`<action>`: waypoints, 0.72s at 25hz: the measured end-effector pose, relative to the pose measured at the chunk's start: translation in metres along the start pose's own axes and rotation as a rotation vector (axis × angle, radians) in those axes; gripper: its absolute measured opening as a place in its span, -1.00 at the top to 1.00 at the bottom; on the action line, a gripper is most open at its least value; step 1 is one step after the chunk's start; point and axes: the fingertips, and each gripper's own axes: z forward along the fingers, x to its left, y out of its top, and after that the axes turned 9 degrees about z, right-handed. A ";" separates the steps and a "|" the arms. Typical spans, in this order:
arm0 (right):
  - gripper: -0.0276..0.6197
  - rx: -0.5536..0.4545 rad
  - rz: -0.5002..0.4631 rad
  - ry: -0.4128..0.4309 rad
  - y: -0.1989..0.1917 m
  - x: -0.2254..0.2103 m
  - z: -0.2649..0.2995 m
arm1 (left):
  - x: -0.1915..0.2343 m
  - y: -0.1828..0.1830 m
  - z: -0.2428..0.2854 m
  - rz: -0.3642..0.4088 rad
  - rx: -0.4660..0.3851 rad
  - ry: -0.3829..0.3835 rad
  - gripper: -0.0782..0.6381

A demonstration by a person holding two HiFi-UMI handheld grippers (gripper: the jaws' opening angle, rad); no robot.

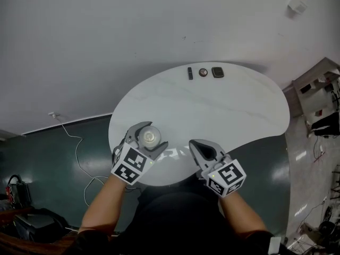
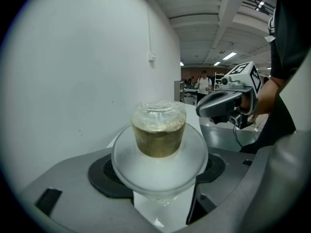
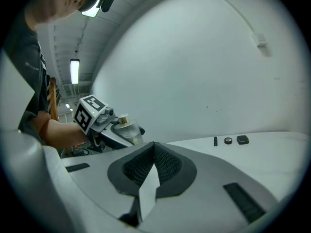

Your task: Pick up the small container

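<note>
Left tool (image 1: 151,137): we see its jaws closed on the container (image 2: 159,134), pads against its wide rim.
Container: clear, with a brownish fill, held over the counter's (image 1: 212,110) near edge.
Right tool (image 1: 205,149): we find its jaws together, holding nothing.
</note>
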 end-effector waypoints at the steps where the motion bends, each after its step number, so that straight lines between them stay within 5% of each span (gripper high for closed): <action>1: 0.93 -0.005 -0.003 0.000 0.002 0.002 -0.001 | -0.005 0.001 -0.006 0.004 -0.003 0.003 -0.19; 18: 0.93 -0.049 -0.025 -0.009 0.012 0.049 -0.008 | -0.034 0.003 -0.086 -0.016 -0.069 0.045 -0.19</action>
